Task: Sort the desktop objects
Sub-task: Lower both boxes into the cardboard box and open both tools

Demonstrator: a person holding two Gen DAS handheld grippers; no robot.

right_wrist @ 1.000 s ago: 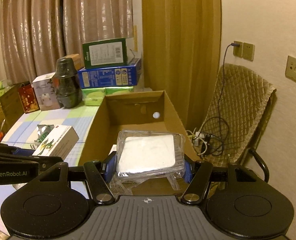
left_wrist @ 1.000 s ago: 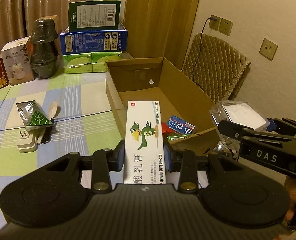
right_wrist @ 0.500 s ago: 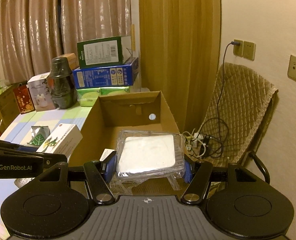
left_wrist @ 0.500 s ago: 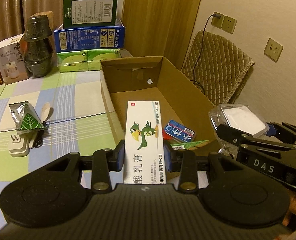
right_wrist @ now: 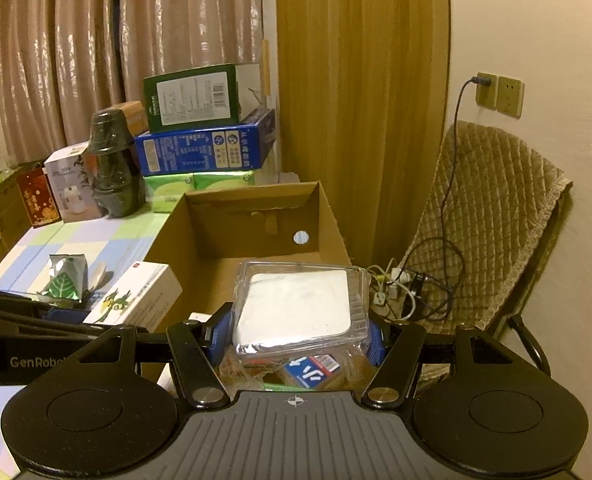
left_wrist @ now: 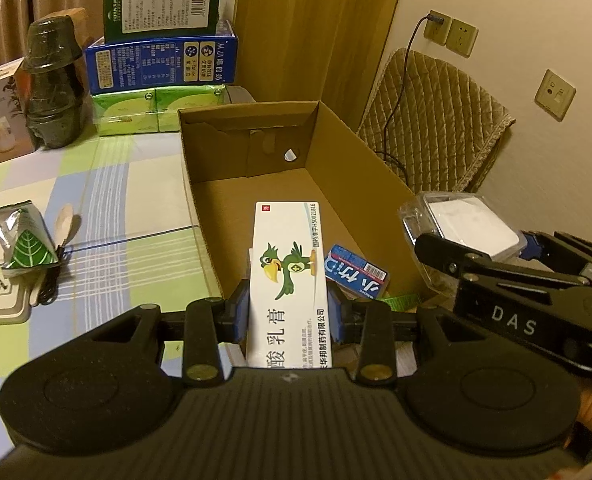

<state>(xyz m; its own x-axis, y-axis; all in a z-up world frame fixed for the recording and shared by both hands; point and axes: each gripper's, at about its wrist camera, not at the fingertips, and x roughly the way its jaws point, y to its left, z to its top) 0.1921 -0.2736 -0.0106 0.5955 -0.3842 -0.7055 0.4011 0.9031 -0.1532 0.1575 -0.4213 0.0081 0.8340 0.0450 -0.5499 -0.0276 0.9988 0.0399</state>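
My left gripper (left_wrist: 288, 312) is shut on a white medicine box with a green parrot (left_wrist: 290, 276), held over the near end of an open cardboard box (left_wrist: 359, 148). In the right wrist view that medicine box (right_wrist: 136, 298) shows at the left, above the carton's left wall. My right gripper (right_wrist: 296, 334) is shut on a clear plastic case with a white pad inside (right_wrist: 299, 304), held over the carton's near right corner; the same clear plastic case (left_wrist: 463, 224) appears in the left wrist view. A blue packet (left_wrist: 353, 270) lies on the carton floor.
On the checked tablecloth (left_wrist: 136, 208) lie a foil leaf packet (left_wrist: 22, 240), a wooden spoon (left_wrist: 62, 224) and a white plug (left_wrist: 6, 300). Stacked boxes (left_wrist: 164, 56) and a dark wrapped jar (left_wrist: 54, 88) stand at the back. A quilted chair (right_wrist: 491, 216) and cables are right of the carton.
Both grippers have moved forward toward the carton with their loads still held; the carton looks nearer and the table items have slid left in the left wrist view.
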